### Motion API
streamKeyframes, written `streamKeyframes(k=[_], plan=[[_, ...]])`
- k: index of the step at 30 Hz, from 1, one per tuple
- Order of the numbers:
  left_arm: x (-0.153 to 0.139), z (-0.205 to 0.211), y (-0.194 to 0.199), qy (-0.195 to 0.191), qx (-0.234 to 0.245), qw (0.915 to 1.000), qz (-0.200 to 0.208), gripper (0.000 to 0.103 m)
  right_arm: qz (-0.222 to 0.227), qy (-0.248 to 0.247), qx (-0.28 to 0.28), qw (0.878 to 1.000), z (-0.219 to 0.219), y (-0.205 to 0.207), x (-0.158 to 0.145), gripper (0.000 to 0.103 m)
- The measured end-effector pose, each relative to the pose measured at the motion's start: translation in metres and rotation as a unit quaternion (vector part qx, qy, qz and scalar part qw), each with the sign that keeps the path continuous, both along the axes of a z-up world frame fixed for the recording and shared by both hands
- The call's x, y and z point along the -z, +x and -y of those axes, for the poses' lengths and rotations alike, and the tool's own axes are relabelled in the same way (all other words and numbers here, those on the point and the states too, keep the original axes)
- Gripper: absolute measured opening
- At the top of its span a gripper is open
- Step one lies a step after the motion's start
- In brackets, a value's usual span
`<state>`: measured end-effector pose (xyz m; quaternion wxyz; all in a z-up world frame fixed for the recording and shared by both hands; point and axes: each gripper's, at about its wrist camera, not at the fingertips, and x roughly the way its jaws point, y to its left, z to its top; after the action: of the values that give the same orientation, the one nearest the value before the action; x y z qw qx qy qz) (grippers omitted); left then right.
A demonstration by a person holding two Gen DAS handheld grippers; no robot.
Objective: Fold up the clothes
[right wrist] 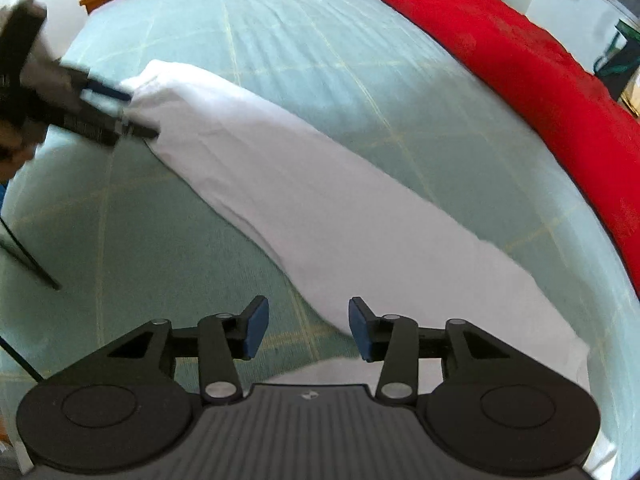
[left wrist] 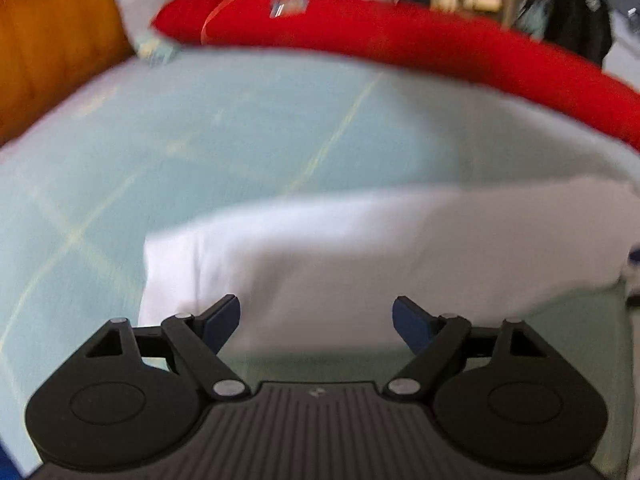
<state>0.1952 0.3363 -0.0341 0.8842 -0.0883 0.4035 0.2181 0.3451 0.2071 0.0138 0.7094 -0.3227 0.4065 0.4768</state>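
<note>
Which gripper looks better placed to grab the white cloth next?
Probably the left gripper: in the right wrist view its open fingers are at the far end of the white cloth. The right gripper is open, with only the cloth's edge between its fingers.

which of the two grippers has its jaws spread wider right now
The left gripper: its blue pads stand far apart over the white garment, while the right gripper shows a narrower gap.

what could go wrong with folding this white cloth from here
1. Both grippers, left and right, stand with jaws open, so the white cloth is unheld and may slump out of its long fold.
2. The cloth runs close to the red blanket; a wide swing could drag it over.
</note>
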Motion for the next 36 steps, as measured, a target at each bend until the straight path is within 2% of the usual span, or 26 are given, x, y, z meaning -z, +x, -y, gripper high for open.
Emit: streamKeyframes(k=[1,3,5,7,10,14,16,20,21,22,25,28,30,32,36], plan=[[0.003,-0.004,0.007,0.003,-0.008,1.0,-0.003,0.084,-0.001,-0.002,0.006,1.0,0.004,-0.001,0.0,0.05],[0.017,-0.015,0.011,-0.014,-0.033,0.9993,-0.014,0.084,-0.008,-0.006,0.018,1.0,0.007,-0.001,0.0,0.05],[0.028,-0.02,0.0,-0.031,-0.05,0.9981,-0.017,0.084,-0.013,-0.009,0.028,0.999,0.01,-0.002,0.0,0.051],[0.027,-0.014,-0.01,-0.019,-0.037,0.9987,-0.028,0.084,-0.008,-0.007,0.027,1.0,0.013,-0.002,-0.002,0.057],[0.014,-0.005,-0.006,0.002,-0.025,0.9985,-0.05,0.083,0.001,-0.01,0.029,1.0,0.017,0.0,0.0,0.058],[0.002,-0.019,0.022,0.014,-0.009,0.9999,-0.001,0.084,0.001,-0.016,0.049,0.999,0.026,0.003,0.005,0.058],[0.008,-0.029,0.037,0.009,-0.019,0.9998,0.003,0.084,-0.006,-0.017,0.063,0.998,0.028,0.002,0.009,0.058],[0.032,-0.048,0.046,-0.018,-0.073,0.997,-0.017,0.086,-0.008,-0.016,0.075,0.997,0.037,-0.002,0.008,0.058],[0.029,-0.049,0.046,-0.014,-0.083,0.9963,-0.016,0.086,-0.005,-0.018,0.076,0.997,0.04,-0.003,0.007,0.06],[0.024,-0.047,0.047,-0.005,-0.099,0.9948,-0.025,0.082,-0.001,-0.019,0.078,0.997,0.044,-0.004,0.006,0.061],[0.001,-0.031,0.05,-0.012,-0.094,0.9955,-0.005,0.082,0.009,-0.025,0.098,0.995,0.06,-0.001,0.006,0.061],[-0.015,0.006,0.07,-0.006,-0.022,0.9997,0.007,0.083,0.008,-0.023,0.146,0.989,0.081,0.006,0.007,0.064],[-0.02,0.039,0.09,-0.013,0.049,0.9987,0.01,0.083,0.0,-0.019,0.191,0.981,0.098,0.013,0.009,0.065],[-0.02,0.069,0.111,-0.03,0.117,0.9925,0.02,0.083,-0.01,-0.017,0.237,0.971,0.116,0.019,0.012,0.065],[-0.02,0.132,0.152,-0.07,0.225,0.9716,0.024,0.083,-0.003,-0.015,0.305,0.952,0.15,0.022,0.016,0.07]])
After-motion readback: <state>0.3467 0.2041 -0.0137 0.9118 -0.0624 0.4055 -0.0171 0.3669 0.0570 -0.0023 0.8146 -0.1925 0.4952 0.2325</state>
